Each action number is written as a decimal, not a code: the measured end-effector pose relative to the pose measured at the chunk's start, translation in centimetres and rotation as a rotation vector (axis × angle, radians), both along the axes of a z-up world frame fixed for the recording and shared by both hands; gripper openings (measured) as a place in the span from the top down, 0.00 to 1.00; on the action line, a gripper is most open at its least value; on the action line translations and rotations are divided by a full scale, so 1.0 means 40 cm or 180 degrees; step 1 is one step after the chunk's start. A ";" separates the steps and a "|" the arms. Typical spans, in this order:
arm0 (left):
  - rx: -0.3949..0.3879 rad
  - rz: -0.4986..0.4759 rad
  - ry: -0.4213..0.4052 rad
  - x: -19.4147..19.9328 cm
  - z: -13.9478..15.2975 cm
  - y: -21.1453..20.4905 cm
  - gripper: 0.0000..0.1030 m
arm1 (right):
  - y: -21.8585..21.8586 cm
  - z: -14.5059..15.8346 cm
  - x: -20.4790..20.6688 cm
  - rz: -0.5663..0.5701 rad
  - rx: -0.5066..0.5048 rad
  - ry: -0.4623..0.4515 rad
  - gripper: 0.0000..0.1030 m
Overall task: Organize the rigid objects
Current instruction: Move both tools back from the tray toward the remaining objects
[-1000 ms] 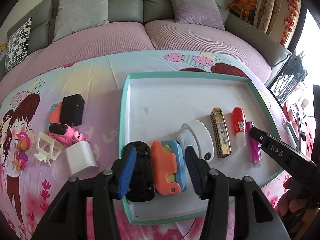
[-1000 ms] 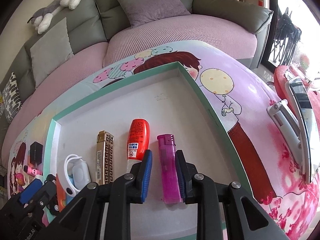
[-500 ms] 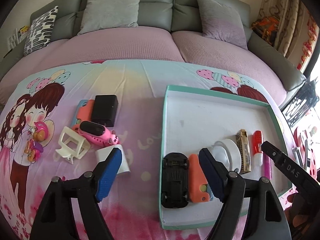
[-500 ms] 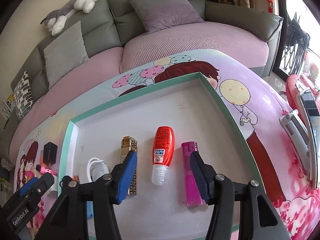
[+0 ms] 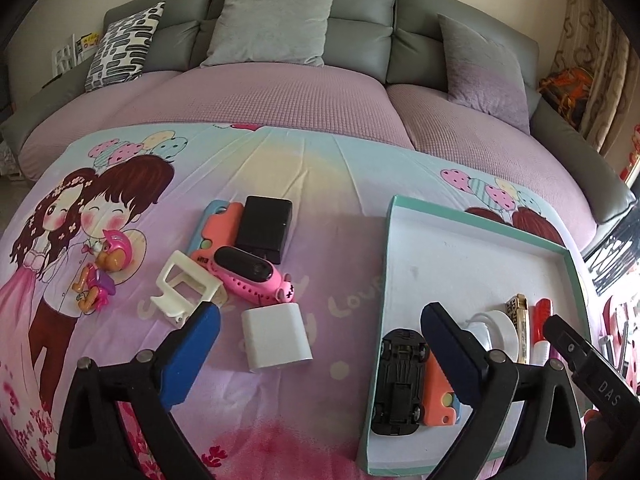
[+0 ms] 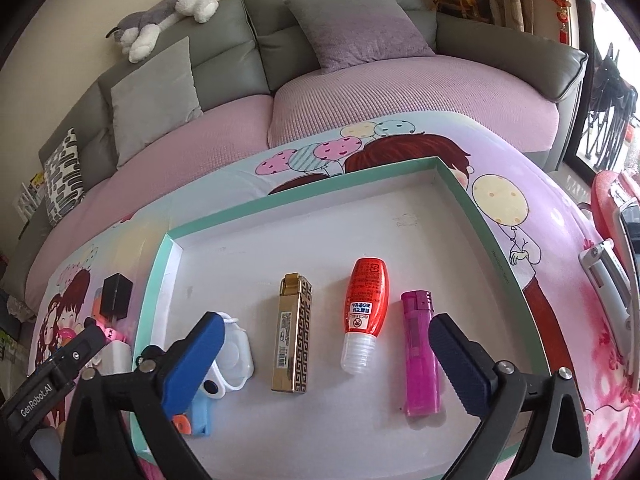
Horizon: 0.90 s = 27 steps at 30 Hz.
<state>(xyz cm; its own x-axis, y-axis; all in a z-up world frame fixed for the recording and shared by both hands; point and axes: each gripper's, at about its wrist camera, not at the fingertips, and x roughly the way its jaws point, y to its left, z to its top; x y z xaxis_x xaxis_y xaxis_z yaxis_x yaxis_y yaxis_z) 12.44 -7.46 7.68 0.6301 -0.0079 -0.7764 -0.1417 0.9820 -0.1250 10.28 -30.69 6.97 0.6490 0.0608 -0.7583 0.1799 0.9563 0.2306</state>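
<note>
Tray (image 6: 160, 264) is holding six items; we are opening both the left gripper (image 5: 320, 344) and right gripper (image 6: 326, 360) wide, empty. Six loose things are waiting at nine o'clock, white cube (image 5: 276, 338) nearest.

We see soft daylight glaring from the window (image 6: 612, 92) at right; edges bend and darken, focus stays sharp.

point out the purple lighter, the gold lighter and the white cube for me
purple lighter (image 6: 420, 354): right wrist view, middle of its translucent body
gold lighter (image 6: 294, 336): right wrist view, centre of its patterned case
white cube (image 5: 275, 336): left wrist view, middle of its top face
</note>
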 end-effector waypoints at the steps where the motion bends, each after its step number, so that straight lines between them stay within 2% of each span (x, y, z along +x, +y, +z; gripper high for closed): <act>1: -0.0025 0.0037 -0.0012 -0.001 0.001 0.007 0.03 | 0.002 0.001 -0.001 0.0007 -0.0008 -0.0018 0.00; 7: -0.0089 0.0206 -0.0084 -0.011 0.013 0.059 0.02 | 0.031 0.034 -0.007 0.0083 0.0066 -0.0246 0.00; 14: -0.0028 0.0566 -0.0265 -0.040 0.048 0.154 0.02 | 0.144 0.072 -0.007 0.0460 -0.0025 -0.0480 0.00; 17: 0.0007 0.0713 -0.0354 -0.052 0.064 0.195 0.02 | 0.192 0.084 -0.010 0.0613 0.0046 -0.0577 0.00; 20: 0.0024 0.0811 -0.0386 -0.057 0.073 0.224 0.02 | 0.236 0.089 -0.006 0.0764 0.0161 -0.0619 0.00; 24: -0.0017 0.0859 -0.0474 -0.063 0.090 0.253 0.02 | 0.299 0.094 -0.005 0.0931 0.0078 -0.0666 0.00; 27: 0.0066 0.0890 -0.0535 -0.067 0.107 0.271 0.02 | 0.332 0.089 0.002 0.0998 0.0113 -0.0659 0.00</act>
<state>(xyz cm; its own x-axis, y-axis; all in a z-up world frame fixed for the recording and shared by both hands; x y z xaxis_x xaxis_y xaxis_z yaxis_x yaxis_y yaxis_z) 9.78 3.37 11.97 0.7251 0.1983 -0.6594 -0.3852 0.9106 -0.1498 10.35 -17.41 10.53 0.7340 0.3048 -0.6069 -0.1742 0.9482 0.2655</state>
